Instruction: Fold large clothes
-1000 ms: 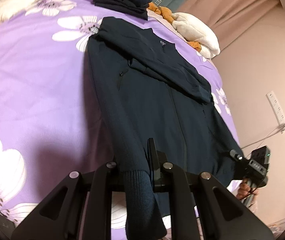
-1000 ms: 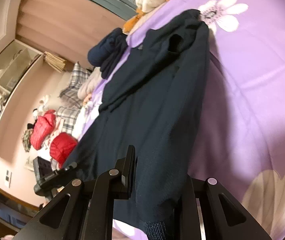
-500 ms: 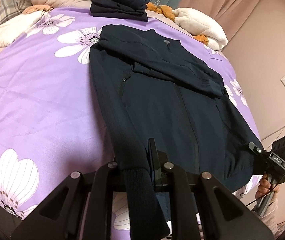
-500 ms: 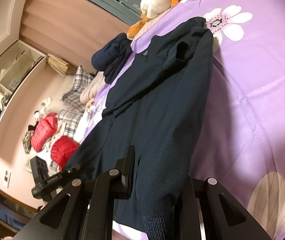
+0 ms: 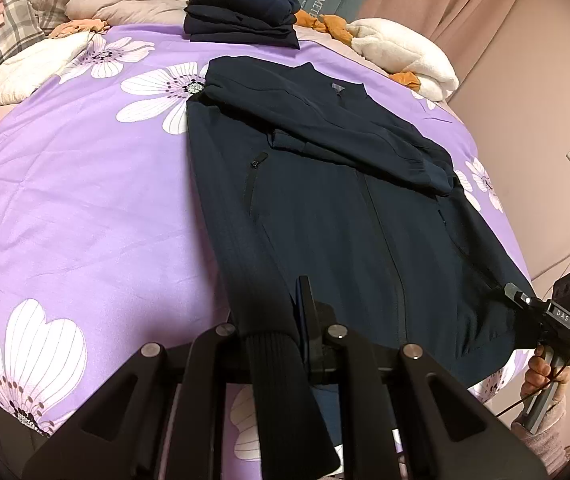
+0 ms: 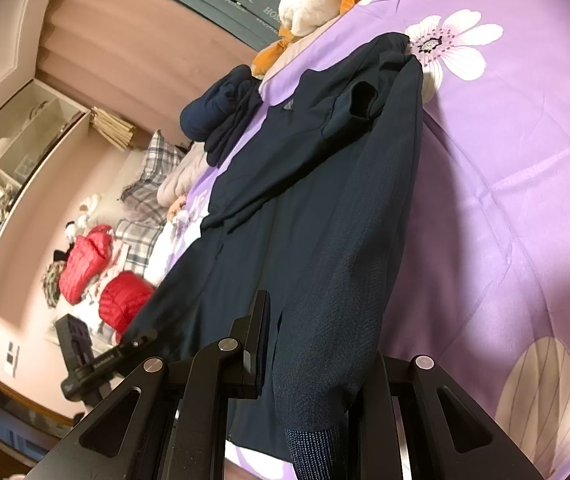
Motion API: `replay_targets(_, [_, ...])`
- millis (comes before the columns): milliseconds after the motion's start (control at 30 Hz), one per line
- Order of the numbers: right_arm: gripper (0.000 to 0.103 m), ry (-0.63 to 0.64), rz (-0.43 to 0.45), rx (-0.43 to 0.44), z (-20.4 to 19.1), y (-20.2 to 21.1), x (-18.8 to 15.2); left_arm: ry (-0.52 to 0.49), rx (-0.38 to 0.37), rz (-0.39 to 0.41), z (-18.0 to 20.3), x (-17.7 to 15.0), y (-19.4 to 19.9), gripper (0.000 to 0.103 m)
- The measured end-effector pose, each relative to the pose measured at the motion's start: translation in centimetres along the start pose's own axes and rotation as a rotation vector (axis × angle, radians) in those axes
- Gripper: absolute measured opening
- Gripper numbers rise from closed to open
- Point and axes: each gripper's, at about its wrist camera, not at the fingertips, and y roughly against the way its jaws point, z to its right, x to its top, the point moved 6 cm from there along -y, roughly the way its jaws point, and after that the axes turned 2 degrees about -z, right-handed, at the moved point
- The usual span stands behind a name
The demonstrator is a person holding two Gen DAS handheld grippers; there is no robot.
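Observation:
A dark navy zip jacket [image 5: 325, 208] lies face up on the purple flowered bedsheet [image 5: 85, 208], one sleeve folded across its chest. My left gripper [image 5: 273, 320] is shut on the ribbed hem at the jacket's near left corner, and the ribbing hangs over the fingers. In the right wrist view my right gripper [image 6: 313, 360] is shut on the jacket's other near corner [image 6: 325, 300], with a ribbed cuff hanging below it. Each gripper shows in the other's view: the right gripper [image 5: 515, 292] at the far right, the left gripper [image 6: 141, 340] at the lower left.
A stack of folded dark clothes [image 5: 241, 12] sits at the head of the bed beside a white and orange plush [image 5: 401, 56]. Plaid pillows [image 5: 9, 28] and red padded coats [image 6: 85, 264] lie off to one side. A hand [image 5: 541, 372] holds the right gripper near the pink wall.
The left wrist view has tipped and levelled, so more of the bed's far end shows. Both grips on the jacket are unchanged, and the right gripper has stayed put.

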Motion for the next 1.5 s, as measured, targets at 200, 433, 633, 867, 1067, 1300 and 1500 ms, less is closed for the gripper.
replay_targets(200, [0.021, 0.002, -0.001, -0.002, -0.04, -0.03, 0.03, -0.007, 0.003, 0.004, 0.09, 0.0, 0.05, 0.013])
replay_targets(433, [0.021, 0.006, -0.002, -0.007, -0.15, -0.14, -0.04, -0.017, 0.006, 0.013, 0.09, 0.0, 0.17, 0.013])
replay_targets(633, [0.021, 0.005, -0.004, -0.007, -0.2, -0.14, -0.09, -0.027, 0.014, 0.016, 0.1, 0.02, 0.04, 0.013])
replay_targets(867, [0.021, 0.002, -0.008, -0.007, -0.4, -0.18, -0.2, -0.038, 0.021, 0.019, 0.29, 0.05, 0.08, 0.013])
replay_targets(1067, [0.021, 0.004, -0.008, -0.005, -0.49, -0.24, -0.25, -0.039, 0.01, 0.027, 0.31, 0.08, 0.1, 0.012])
replay_targets(1300, [0.021, -0.006, -0.008, 0.0, -0.39, -0.21, -0.29, -0.036, 0.015, 0.019, 0.07, -0.13, -0.07, 0.012])
replay_targets(1500, [0.021, -0.011, -0.008, 0.001, -0.16, 0.0, -0.35, -0.044, 0.018, 0.022, 0.34, -0.1, -0.01, 0.012])
